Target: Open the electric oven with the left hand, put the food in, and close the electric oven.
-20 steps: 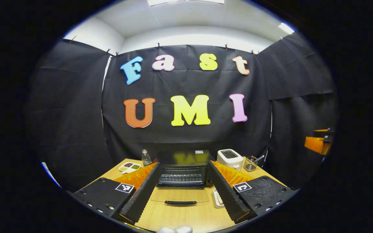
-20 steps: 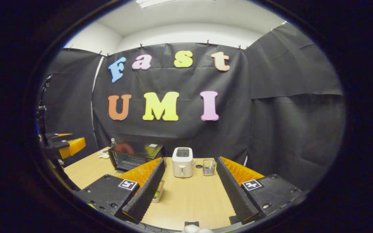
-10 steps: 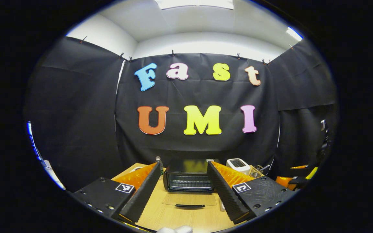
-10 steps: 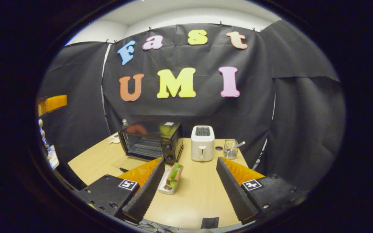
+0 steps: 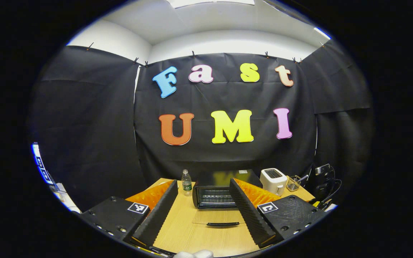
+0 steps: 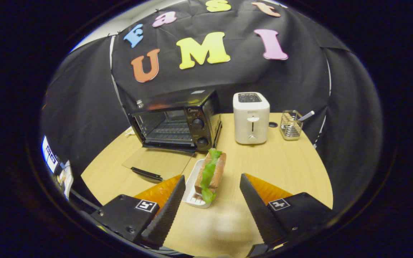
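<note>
The black electric oven (image 6: 176,120) stands on the wooden table (image 6: 278,161) with its glass door (image 6: 156,165) folded flat down in front; its rack shows inside. A sandwich with lettuce (image 6: 210,173) lies on a small white tray (image 6: 192,188) just right of the door. My right gripper (image 6: 210,215) hovers open a little short of the tray, the sandwich lined up between its fingers. In the left gripper view the oven (image 5: 215,190) and its lowered door (image 5: 221,218) lie ahead. My left gripper (image 5: 203,218) is open and holds nothing, back from the door.
A white toaster (image 6: 251,116) stands right of the oven, with a wire holder (image 6: 292,125) of utensils beyond it. A water bottle (image 5: 186,182) stands left of the oven. Black cables and a device (image 5: 324,182) sit at the table's right edge.
The right gripper has dropped and tilted down toward the sandwich tray, which now sits between its fingers. The left gripper has drawn back and swung slightly left from the open oven.
</note>
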The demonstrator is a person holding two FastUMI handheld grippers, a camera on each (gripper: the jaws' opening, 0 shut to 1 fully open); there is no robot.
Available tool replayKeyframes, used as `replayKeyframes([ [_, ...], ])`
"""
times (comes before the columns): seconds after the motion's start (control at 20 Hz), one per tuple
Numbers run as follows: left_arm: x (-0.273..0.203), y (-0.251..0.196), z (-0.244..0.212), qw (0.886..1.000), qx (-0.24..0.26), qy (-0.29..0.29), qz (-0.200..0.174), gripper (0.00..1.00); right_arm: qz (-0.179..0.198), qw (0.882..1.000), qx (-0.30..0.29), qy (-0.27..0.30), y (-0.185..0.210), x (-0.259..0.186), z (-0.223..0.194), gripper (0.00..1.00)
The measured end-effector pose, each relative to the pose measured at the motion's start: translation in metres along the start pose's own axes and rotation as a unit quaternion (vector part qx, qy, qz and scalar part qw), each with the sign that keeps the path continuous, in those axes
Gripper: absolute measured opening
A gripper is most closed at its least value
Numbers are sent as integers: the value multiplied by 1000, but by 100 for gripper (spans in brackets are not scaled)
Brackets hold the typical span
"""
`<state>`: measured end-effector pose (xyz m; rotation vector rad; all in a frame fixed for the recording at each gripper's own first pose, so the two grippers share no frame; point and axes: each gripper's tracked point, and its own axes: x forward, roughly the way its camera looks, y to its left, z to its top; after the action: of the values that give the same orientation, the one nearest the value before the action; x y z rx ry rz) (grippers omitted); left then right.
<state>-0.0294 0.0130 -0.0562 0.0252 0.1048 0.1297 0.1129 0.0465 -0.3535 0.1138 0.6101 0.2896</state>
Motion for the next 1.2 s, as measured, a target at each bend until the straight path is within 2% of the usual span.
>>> replayKeyframes([
  [0.1, 3, 0, -3, 1000, 5, 7, 7, 95, 10, 1000, 17, 22, -3, 24, -1, 98],
  [0.15, 5, 1, -4, 1000, 6, 10, 10, 95, 18, 999, 29, 30, -2, 36, 1, 87],
  [0.2, 7, 0, -5, 1000, 5, 14, 12, 95, 24, 998, 38, 45, -2, 45, 0, 84],
  [0.25, 9, -1, -6, 1000, 5, 19, 14, 95, 31, 997, 46, 58, -1, 52, -1, 94],
  [0.3, 10, -2, -8, 1000, 4, 23, 15, 95, 35, 996, 53, 70, 0, 57, -2, 92],
  [0.35, 13, -3, -9, 1000, 4, 27, 15, 95, 37, 994, 59, 83, 0, 61, -4, 78],
  [0.4, 15, -3, -10, 999, 4, 30, 16, 88, 40, 993, 66, 89, 2, 66, -4, 84],
  [0.45, 16, -3, -11, 999, 4, 34, 15, 88, 43, 992, 71, 94, 4, 67, -5, 70],
  [0.5, 18, -4, -11, 999, 4, 35, 15, 88, 41, 992, 75, 98, 3, 68, -5, 75],
  [0.55, 19, -3, -10, 999, 3, 36, 15, 88, 40, 991, 78, 99, 3, 69, -6, 67],
  [0.6, 20, -3, -11, 999, 3, 37, 14, 89, 40, 991, 82, 101, 4, 68, -5, 66],
  [0.7, 21, -1, -13, 999, 3, 36, 14, 88, 36, 991, 82, 98, 6, 69, -4, 39],
  [0.75, 22, 2, -14, 999, 2, 36, 13, 88, 35, 991, 83, 95, 8, 67, -2, 45],
  [0.9, 24, 5, -15, 999, -2, 36, 7, 89, 26, 993, 86, 74, 13, 57, 14, 43],
  [0.95, 25, 7, -15, 999, -3, 35, 4, 95, 23, 994, 89, 65, 15, 52, 21, 34],
  [1.0, 26, 9, -15, 999, -2, 32, 1, 95, 21, 994, 97, 53, 18, 48, 29, 34],
  [1.05, 27, 12, -15, 1000, -1, 31, 0, 95, 22, 993, 110, 40, 23, 43, 38, 42],
  [1.2, 26, 17, -17, 999, -4, 31, -10, 95, 27, 987, 157, 0, 43, 34, 62, 43],
])
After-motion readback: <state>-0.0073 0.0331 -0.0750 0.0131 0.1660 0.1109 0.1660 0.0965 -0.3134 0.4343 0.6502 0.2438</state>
